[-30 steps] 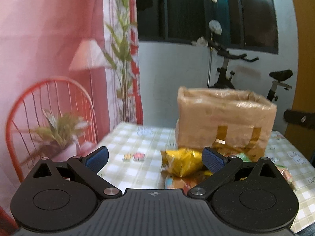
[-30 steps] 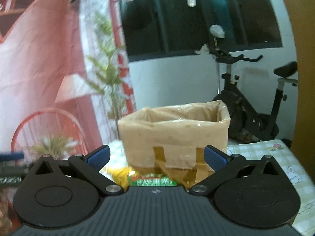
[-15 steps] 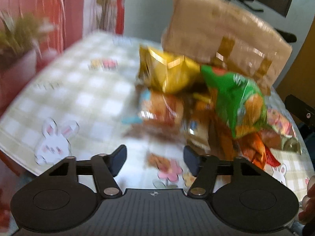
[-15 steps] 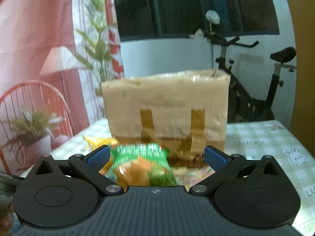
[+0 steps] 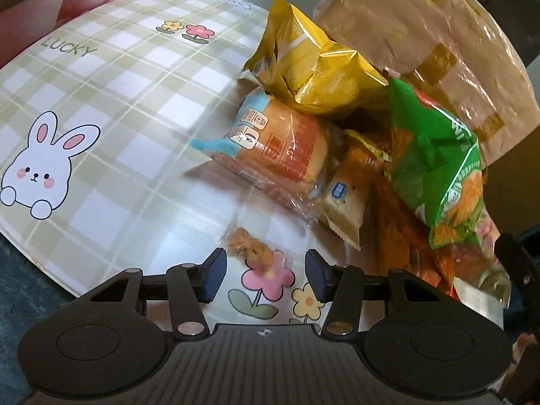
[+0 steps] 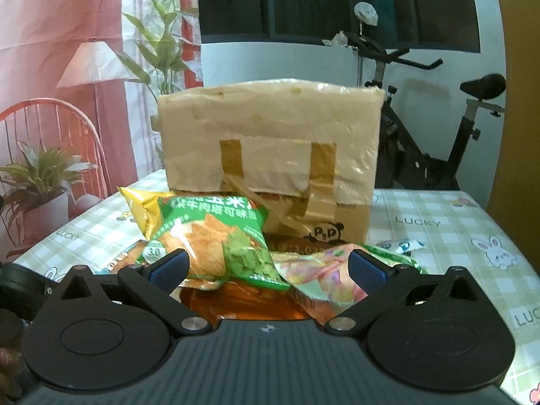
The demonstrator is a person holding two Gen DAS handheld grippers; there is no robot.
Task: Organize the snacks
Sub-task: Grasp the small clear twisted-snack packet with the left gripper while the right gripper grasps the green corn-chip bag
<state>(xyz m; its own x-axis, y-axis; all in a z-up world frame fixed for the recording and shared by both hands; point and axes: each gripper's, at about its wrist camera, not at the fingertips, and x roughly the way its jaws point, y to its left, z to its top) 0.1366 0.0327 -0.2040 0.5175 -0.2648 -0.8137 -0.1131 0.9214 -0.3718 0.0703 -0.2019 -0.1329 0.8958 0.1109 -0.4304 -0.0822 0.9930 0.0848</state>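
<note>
The left hand-held gripper (image 5: 265, 275) points steeply down at the near edge of the snack pile on the bench (image 5: 111, 108), which is covered in a checked cloth with rabbits and flowers. Its jaws are closing, and a small clear-wrapped snack (image 5: 251, 248) lies between the blue pads without either pad pressing on it. Beyond it lie an orange bread packet (image 5: 280, 145), a yellow bag (image 5: 310, 71) and, to the right, a green chip bag (image 5: 438, 168). A taped cardboard box (image 5: 438, 33) stands at the far side, touching the pile. The right hand-held gripper (image 6: 268, 265) stands wide open, level with the green chip bag, gripping nothing.
</note>
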